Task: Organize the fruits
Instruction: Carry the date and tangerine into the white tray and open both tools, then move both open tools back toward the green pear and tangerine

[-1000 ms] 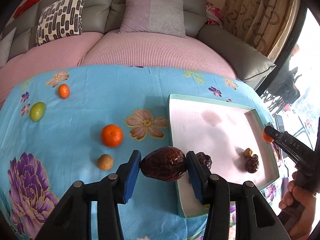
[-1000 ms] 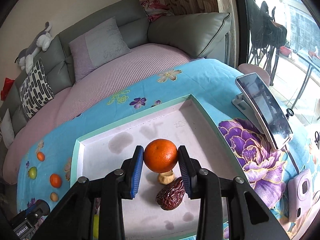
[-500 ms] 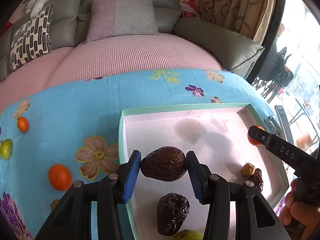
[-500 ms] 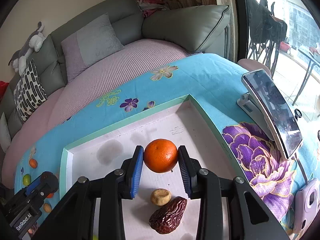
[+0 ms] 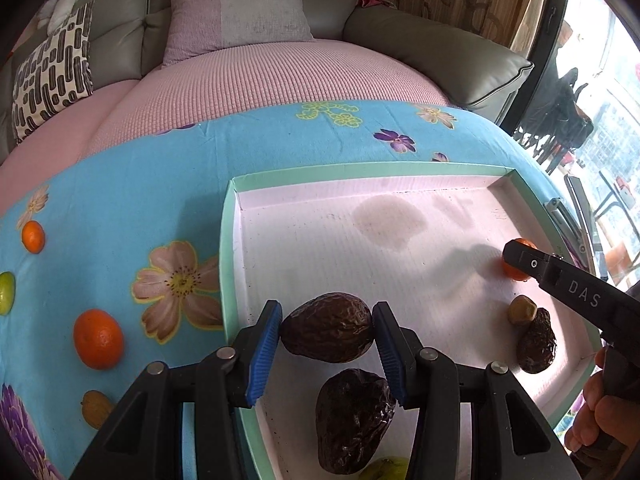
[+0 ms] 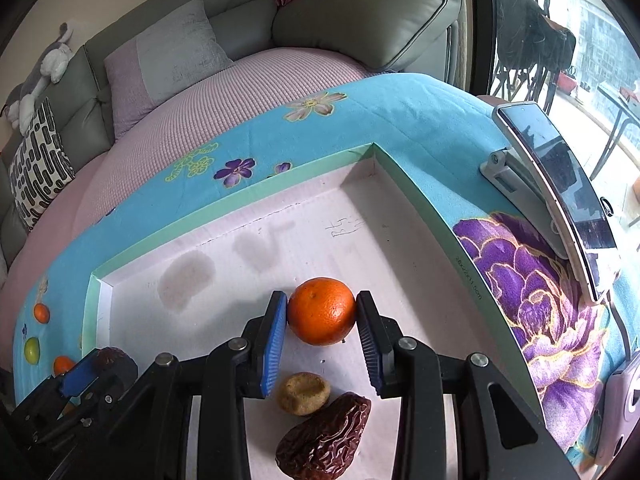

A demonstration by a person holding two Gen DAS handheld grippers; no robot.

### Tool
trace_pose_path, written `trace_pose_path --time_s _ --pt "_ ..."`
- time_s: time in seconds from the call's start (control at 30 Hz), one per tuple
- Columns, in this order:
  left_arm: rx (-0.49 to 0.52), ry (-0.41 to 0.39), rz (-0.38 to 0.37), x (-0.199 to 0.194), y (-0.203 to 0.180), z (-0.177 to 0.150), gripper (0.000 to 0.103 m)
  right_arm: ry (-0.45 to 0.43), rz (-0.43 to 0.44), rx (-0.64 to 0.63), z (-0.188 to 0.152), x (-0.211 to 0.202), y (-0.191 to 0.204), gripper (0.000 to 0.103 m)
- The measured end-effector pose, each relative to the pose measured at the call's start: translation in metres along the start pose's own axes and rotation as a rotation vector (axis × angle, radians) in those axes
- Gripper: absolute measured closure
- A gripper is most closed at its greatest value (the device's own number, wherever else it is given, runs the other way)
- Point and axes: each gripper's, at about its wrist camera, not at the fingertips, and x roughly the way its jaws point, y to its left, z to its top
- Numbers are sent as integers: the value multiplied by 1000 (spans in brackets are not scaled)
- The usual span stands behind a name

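My left gripper [image 5: 327, 334] is shut on a dark wrinkled fruit [image 5: 327, 333] and holds it over the near left part of the green-rimmed white tray [image 5: 226, 240]. Another dark wrinkled fruit [image 5: 354, 424] and a green fruit [image 5: 386, 469] lie below it in the tray. My right gripper [image 6: 322, 314] is shut on an orange [image 6: 321, 311] low over the tray floor [image 6: 240, 280]. A tan nut [image 6: 303, 393] and a red date [image 6: 324, 436] lie just in front of it. The right gripper also shows in the left wrist view [image 5: 520, 258].
On the blue flowered cloth left of the tray lie two oranges [image 5: 98, 344] [image 5: 33, 236], a green fruit [image 5: 6, 293] and a tan nut [image 5: 96, 408]. A phone on a stand [image 6: 556, 188] is right of the tray. A sofa with cushions [image 5: 240, 4] is behind.
Both grippers have moved further over the tray with their fruits. The right gripper's orange has come down closer to the tray floor, past the nut and date.
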Motion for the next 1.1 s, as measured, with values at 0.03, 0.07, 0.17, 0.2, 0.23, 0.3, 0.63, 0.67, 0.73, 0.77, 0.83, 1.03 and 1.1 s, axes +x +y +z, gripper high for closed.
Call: trace_pose_path --time_s 0.03,0.07,0.17,0.2,0.23,0.3,0.63,0.67,0.73,0.77,0.83,1.03,1.1 --pt "3 0 1 0 0 0 53 1 -1 -3 0 0 1 66" --pt "4 0 3 0 -1 0 53 1 -2 -7 0 0 2 66" --pt "11 3 8 0 -2 1 53 2 -5 -14 -1 0 3 66" --pt "10 5 8 0 -2 1 53 3 -5 -12 -1 0 2 66" --pt "7 7 6 -1 -2 1 53 3 -5 -11 -1 0 2 66" --pt "9 7 9 -1 -3 1 53 2 -4 -14 -1 0 3 66" --pt "41 -1 63 -18 -9 6 37 34 -15 -48 0 5 9 36" --pt "38 -3 74 -21 -8 8 33 35 -22 -54 0 5 9 33" --pt "21 -5 95 -25 -3 10 26 33 -35 -62 0 5 9 24" --pt "9 -7 103 -28 0 12 23 31 -40 -66 1 6 10 23" --pt "-22 -12 119 -31 9 14 21 29 -48 -71 0 5 9 21" --pt "-153 -39 212 -35 46 16 0 30 -65 -84 -1 6 10 10" --pt "-199 -29 233 -33 59 14 0 26 -56 -79 -2 5 9 10"
